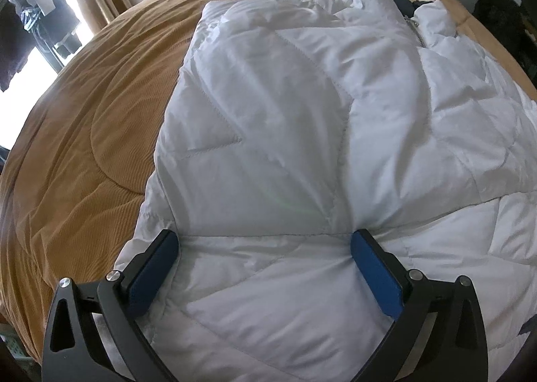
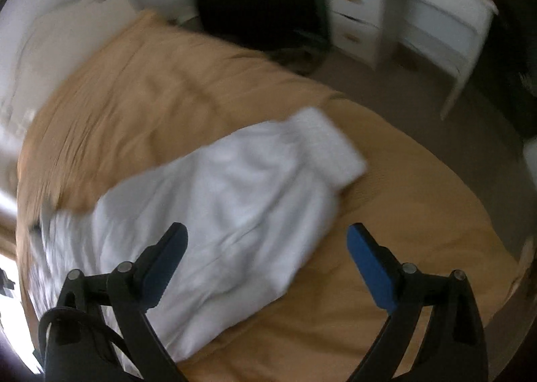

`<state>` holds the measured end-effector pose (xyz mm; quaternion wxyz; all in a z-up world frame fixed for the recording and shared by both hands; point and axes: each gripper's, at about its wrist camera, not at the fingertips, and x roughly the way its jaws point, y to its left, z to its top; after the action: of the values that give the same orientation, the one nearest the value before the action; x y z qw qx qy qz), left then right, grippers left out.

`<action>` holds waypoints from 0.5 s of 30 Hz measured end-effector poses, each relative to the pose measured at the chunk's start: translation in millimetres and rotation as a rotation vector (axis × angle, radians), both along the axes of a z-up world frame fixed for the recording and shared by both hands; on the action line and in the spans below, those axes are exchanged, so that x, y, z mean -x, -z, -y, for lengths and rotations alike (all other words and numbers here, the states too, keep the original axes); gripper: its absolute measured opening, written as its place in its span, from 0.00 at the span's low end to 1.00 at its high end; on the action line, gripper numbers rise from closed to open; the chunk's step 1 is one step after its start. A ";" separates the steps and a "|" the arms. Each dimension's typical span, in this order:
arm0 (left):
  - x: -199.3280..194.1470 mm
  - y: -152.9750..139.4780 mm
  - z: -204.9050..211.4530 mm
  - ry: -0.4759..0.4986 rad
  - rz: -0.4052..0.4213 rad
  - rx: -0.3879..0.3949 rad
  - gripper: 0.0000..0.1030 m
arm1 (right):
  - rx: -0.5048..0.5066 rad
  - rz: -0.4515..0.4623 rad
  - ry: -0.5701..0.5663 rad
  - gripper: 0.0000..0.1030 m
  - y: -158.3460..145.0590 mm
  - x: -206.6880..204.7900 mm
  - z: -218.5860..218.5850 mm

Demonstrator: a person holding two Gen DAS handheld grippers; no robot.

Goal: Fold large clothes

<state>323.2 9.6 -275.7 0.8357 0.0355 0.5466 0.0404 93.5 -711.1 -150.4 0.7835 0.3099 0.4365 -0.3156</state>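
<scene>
1. A white quilted puffer jacket [image 1: 302, 120] lies on a bed covered with a tan ribbed bedspread [image 1: 84, 133]. Its fabric is puffy, stitched in angled chevron lines, and creased.
2. In the left wrist view, the jacket fills the frame from the centre out to 3 o'clock. A metal zipper [image 1: 415, 31] and a dark navy lining [image 1: 404, 3] show at the collar, toward 1 o'clock.
3. There the jacket's long axis runs from the 6 o'clock edge up toward 1 o'clock, collar end farthest from the camera.
4. The left gripper [image 1: 265, 241] sits low on the jacket with its blue-padded fingers [image 1: 376, 274] spread wide, the cloth bulging between them; they press against the fabric but are not closed on it.
5. The right wrist view is motion-blurred. In it a long stretch of the jacket [image 2: 218, 214] runs from 8 o'clock up to 2 o'clock, ending in a squared cuff-like end [image 2: 330, 147].
6. The right gripper [image 2: 268, 234] hovers above with its fingers wide apart, holding nothing.
7. A white chest of drawers [image 2: 355, 3] stands beyond the bed at 1 o'clock.
</scene>
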 end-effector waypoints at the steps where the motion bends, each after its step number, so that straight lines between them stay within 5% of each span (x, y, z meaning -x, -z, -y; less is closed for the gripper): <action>1: -0.8 0.4 0.5 -0.001 -0.002 -0.002 1.00 | -0.009 0.000 0.026 0.93 5.2 1.2 11.4; 8: -1.9 -0.1 1.9 -0.005 -0.007 0.001 1.00 | -0.130 -0.033 0.060 0.90 70.2 -25.9 44.9; 10: -2.9 0.5 -0.2 -0.005 -0.010 0.008 1.00 | -0.111 -0.046 0.069 0.61 77.2 -32.5 42.1; 12: -2.9 0.9 -2.2 -0.005 -0.008 0.013 1.00 | -0.161 0.018 0.055 0.22 71.8 -32.2 39.1; 15: -3.1 1.3 -5.6 -0.007 -0.002 0.026 1.00 | -0.111 0.121 0.005 0.20 28.2 -33.4 12.3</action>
<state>326.3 15.1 -277.0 0.8353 0.0226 0.5482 0.0363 126.9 -723.4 -178.6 0.7892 0.3724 0.4044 -0.2738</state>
